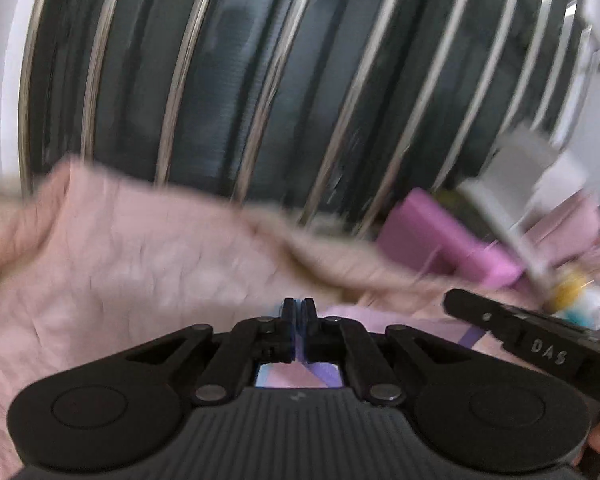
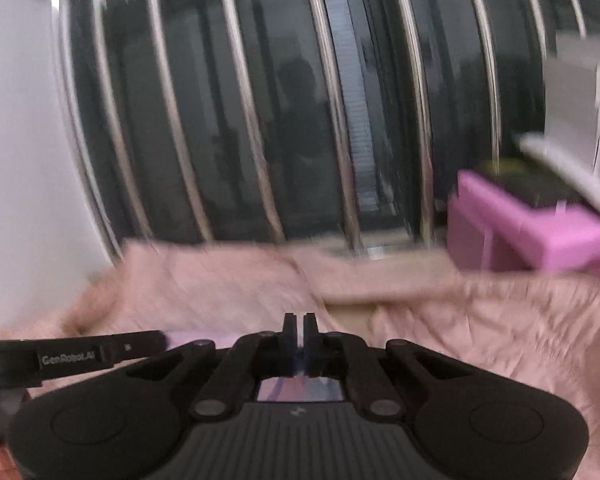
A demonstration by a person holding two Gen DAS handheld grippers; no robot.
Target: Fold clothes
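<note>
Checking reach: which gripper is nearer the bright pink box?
Right. The bright pink box sits ahead-right of the right gripper; the left gripper is on its far side.

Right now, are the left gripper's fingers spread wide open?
No, the left gripper has its fingers pressed together, with only a thin strip of purple cloth showing between them.

Pale pink garment (image 1: 112,240), faint crinkled texture, no print resolved through the blur. Both claws were black, left claw (image 1: 299,312) and right claw (image 2: 299,326), each with a ribbed dark grey body; a strip of lilac and light blue cloth showed between the left one's closed jaws. Background was dark grey panelling (image 2: 260,100) with silver vertical bars, and a bright magenta-pink box (image 2: 520,228).
</note>
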